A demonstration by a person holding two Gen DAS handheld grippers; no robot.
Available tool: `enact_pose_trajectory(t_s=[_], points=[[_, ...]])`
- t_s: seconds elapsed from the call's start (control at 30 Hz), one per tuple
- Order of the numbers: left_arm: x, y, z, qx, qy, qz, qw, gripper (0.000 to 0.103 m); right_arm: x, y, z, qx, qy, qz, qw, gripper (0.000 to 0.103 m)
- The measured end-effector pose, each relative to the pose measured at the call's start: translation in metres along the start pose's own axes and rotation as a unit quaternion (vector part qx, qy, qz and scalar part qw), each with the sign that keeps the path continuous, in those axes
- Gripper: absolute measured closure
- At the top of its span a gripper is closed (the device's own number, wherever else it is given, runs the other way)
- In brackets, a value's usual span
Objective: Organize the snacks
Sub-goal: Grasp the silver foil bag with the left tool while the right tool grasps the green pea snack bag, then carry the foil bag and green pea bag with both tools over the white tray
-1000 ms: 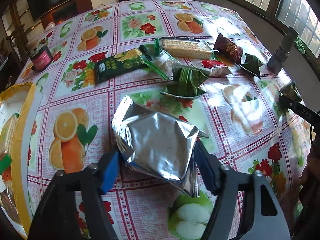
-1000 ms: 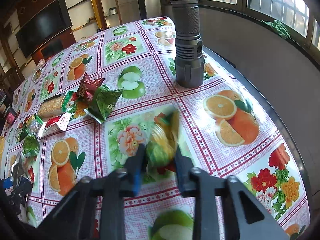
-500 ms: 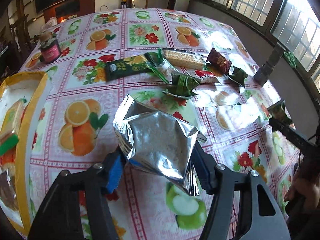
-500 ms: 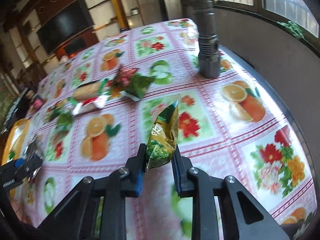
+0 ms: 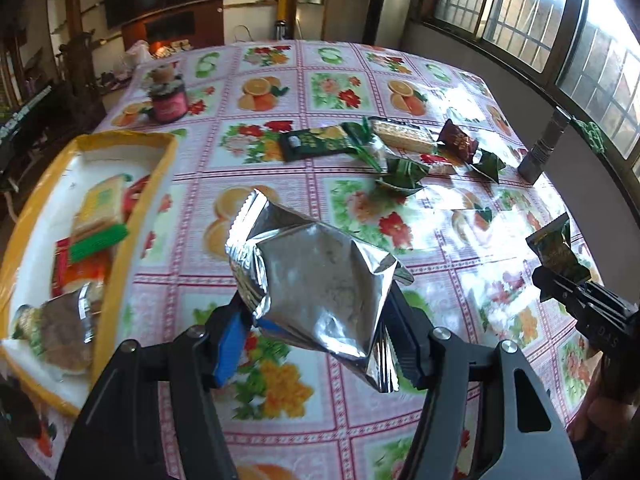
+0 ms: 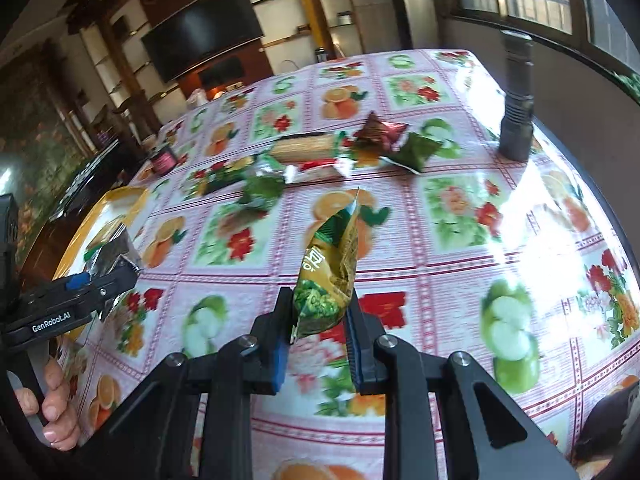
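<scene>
Jaws of left gripper pinching shiny silver bag, right gripper pinching green snack pack, both now lifted higher off tabletop, heading toward yellow tray.

Table covered by an oilcloth printed with fruit and flowers. Resting on it: yellow-rimmed tray at the left edge; pink-labelled jar at the far left; loose cluster of snack packets across the middle; dark flashlight upright at the right edge.
</scene>
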State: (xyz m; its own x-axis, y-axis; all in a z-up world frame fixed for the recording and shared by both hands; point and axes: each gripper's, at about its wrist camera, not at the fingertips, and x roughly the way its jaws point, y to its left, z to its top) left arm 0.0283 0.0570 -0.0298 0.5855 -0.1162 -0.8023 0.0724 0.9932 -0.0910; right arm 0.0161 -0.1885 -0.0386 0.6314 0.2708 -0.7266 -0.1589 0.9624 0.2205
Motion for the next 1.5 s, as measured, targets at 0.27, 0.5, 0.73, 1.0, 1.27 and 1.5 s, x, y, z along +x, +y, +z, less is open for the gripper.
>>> enact_pose_trajectory(t_s=[0.27, 0.5, 0.73, 1.0, 1.27, 1.5], points=[[-0.023, 0.010, -0.011, -0.007, -0.020, 0.021, 0.9995, 0.039, -0.007, 0.031, -0.006, -0.029, 0.000, 0.017, 0.999, 0.080], [-0.043, 0.025, -0.016, -0.015, -0.040, 0.037, 0.9984, 0.039, -0.010, 0.054, -0.011, -0.050, 0.000, 0.029, 0.998, 0.080], [-0.051, 0.039, -0.018, -0.029, -0.047, 0.045, 0.9975, 0.039, -0.008, 0.074, -0.012, -0.066, 0.003, 0.039, 0.997, 0.080], [-0.061, 0.075, -0.018, -0.062, -0.059, 0.062, 0.9944, 0.039, -0.003, 0.100, -0.010, -0.087, 0.005, 0.054, 0.995, 0.080], [-0.067, 0.102, -0.024, -0.083, -0.062, 0.070, 0.9921, 0.039, 0.004, 0.135, -0.007, -0.111, 0.007, 0.079, 0.991, 0.080], [-0.070, 0.120, -0.025, -0.095, -0.066, 0.077, 0.9903, 0.039, 0.012, 0.160, -0.001, -0.125, 0.010, 0.100, 0.987, 0.080]])
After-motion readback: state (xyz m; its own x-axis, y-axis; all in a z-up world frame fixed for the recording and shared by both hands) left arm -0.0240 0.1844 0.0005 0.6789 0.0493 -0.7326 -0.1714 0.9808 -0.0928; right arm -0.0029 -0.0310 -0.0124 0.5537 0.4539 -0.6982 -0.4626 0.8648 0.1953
